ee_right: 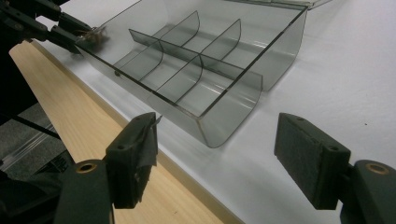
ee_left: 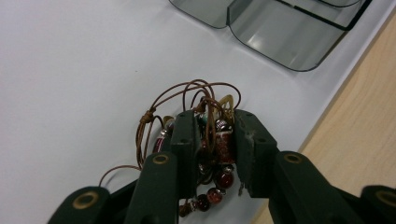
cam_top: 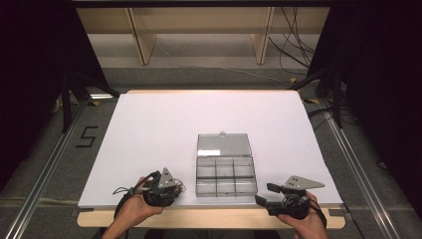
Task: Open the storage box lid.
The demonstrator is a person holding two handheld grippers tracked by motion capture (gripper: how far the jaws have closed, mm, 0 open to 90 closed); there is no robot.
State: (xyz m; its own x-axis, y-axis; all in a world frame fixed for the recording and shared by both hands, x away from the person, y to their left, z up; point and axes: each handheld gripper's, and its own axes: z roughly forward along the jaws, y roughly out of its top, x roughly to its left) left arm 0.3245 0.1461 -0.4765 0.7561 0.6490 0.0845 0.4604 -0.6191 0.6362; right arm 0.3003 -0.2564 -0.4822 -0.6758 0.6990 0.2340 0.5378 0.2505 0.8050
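L hand [cam_top: 133,209] at lower left of the high view, forearm coming up from bottom edge, L tool [cam_top: 175,188] aimed right. Its jaws are narrow, pads pressing a beaded cord bundle [ee_left: 212,149]. R hand [cam_top: 304,219] at lower right, R tool [cam_top: 263,194] aimed left, jaws wide apart, nothing between them.

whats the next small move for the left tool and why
Probably lift the left tool with the beaded cord bracelet and carry it over the open compartment box: its jaws are closed around the beads, the box lies empty right beside it, and the right tool waits open.
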